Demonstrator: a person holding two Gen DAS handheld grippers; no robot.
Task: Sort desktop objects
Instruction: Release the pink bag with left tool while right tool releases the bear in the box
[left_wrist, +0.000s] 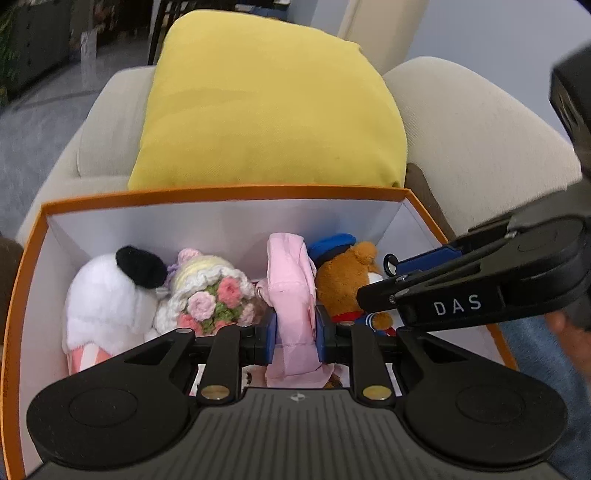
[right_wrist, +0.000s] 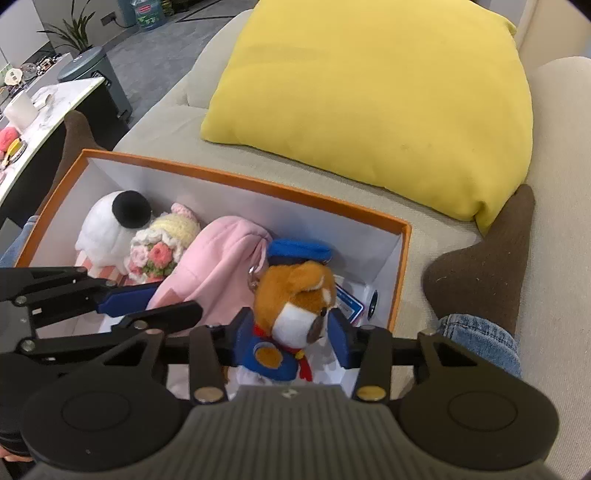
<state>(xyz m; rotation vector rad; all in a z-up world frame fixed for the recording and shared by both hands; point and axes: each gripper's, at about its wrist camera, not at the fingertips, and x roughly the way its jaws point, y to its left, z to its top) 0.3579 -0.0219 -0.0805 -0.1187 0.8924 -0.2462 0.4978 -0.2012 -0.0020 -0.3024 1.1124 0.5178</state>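
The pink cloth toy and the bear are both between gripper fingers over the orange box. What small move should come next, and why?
Probably open the left gripper a little to release the pink cloth toy. Its pads pinch the toy, which already hangs inside the orange box between the crochet bouquet and the bear. The right gripper flanks the bear; its grip is unclear.
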